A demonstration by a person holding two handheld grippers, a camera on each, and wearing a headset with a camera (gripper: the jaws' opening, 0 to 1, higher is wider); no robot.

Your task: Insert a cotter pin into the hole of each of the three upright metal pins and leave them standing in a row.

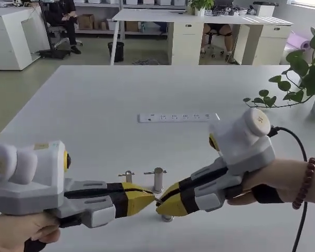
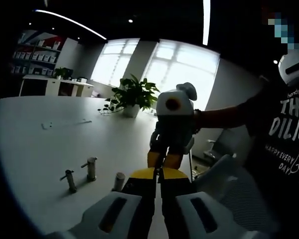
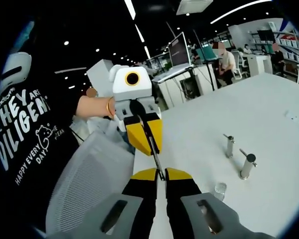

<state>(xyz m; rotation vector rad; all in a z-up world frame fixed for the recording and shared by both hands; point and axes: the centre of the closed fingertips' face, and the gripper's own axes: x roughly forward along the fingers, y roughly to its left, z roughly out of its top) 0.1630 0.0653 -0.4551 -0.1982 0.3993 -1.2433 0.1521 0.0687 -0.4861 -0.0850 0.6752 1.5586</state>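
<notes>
As left hand-held gripper (image 1: pixel 149 199) pinches cotter pin (image 3: pixel 156 162), midair

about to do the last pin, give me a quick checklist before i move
1. Cotter pin clamped in left gripper: ok.
2. Right gripper closed on its other end: cannot tell.
3. Far-left pin and far-right pin already carry cotter pins: ok.
4. Near pin upright, without one: ok.
5. Near pin's hole facing the cotter pin: cannot tell.
6. Three pins in a row: not ok, near pin stands off the others' line.
</notes>
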